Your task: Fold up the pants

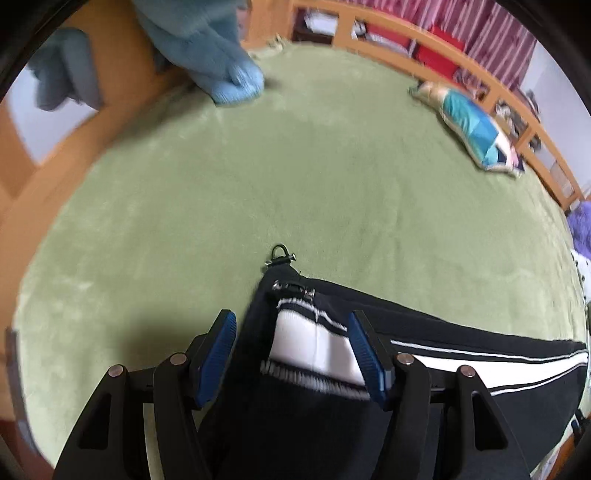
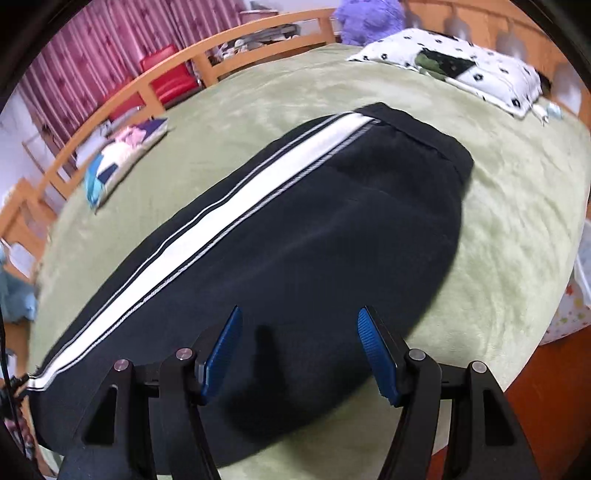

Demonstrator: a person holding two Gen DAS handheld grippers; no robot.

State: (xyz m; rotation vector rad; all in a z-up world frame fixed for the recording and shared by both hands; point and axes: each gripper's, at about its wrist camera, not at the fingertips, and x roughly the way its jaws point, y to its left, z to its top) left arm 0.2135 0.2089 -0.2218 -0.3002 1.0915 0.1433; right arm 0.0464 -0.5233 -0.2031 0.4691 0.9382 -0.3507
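Observation:
Black pants (image 2: pixel 332 229) with a white side stripe lie on the green bed cover (image 2: pixel 258 96), waistband at the far end. In the left wrist view the pants' cuff end (image 1: pixel 303 347) with a zipper and a small metal ring lies between the blue pads of my left gripper (image 1: pixel 291 354), which is open around it without pinching. My right gripper (image 2: pixel 299 354) is open and empty, its pads over the black cloth near the pants' near edge.
A patchwork cushion (image 1: pixel 476 133) lies by the wooden bed rail (image 1: pixel 480 81). A blue cloth (image 1: pixel 221 62) hangs at the far left corner. A white patterned pillow (image 2: pixel 461 70) and a purple plush (image 2: pixel 369 18) lie beyond the waistband. The bed edge and floor show at right (image 2: pixel 546 387).

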